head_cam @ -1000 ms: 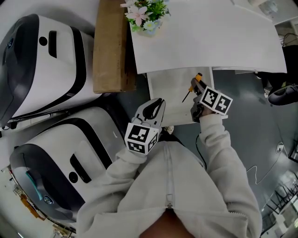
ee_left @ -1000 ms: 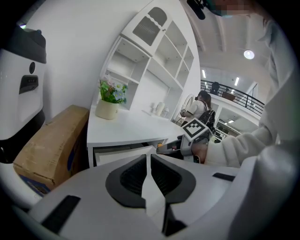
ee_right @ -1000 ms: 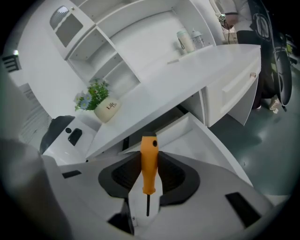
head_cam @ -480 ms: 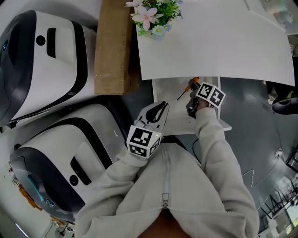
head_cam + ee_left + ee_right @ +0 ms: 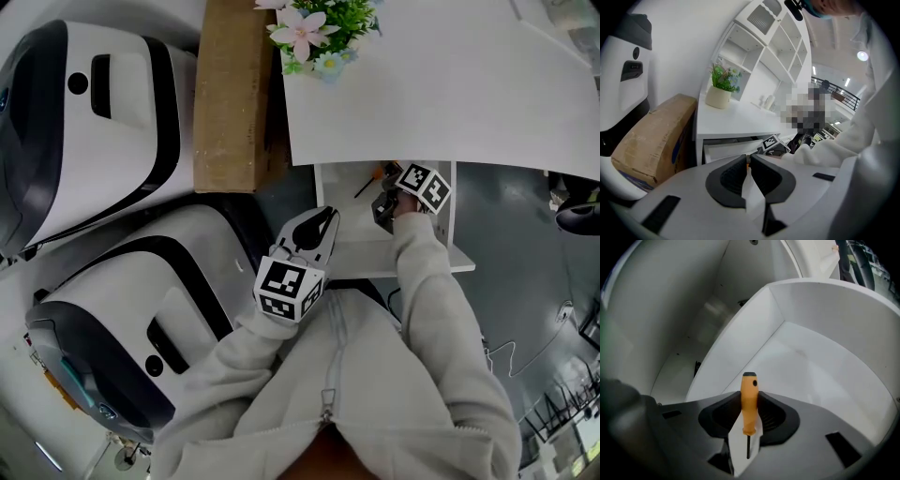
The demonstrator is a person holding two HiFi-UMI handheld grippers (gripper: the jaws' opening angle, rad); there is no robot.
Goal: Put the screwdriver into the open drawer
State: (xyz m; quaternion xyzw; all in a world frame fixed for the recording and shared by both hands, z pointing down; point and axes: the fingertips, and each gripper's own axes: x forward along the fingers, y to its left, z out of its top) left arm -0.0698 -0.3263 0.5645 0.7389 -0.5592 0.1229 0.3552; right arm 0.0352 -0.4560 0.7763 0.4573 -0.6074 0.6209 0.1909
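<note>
Black-padded jaws pressed together on nothing, the left tool (image 5: 747, 158) hangs just beside the white drawer (image 5: 366, 239), leaving its opening free. To the right, the right tool (image 5: 750, 395) clamps the orange handle of the screwdriver (image 5: 749, 404). It tilts down over the drawer's bare floor, below the counter (image 5: 422, 84) edge, probably so the release can be low and gentle.

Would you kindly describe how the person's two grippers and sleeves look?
Both the left gripper and right gripper have pale shells with black ribbed pads, and each carries a white cube printed with black square markers. The person wears a light grey zipped jacket with long sleeves.
</note>
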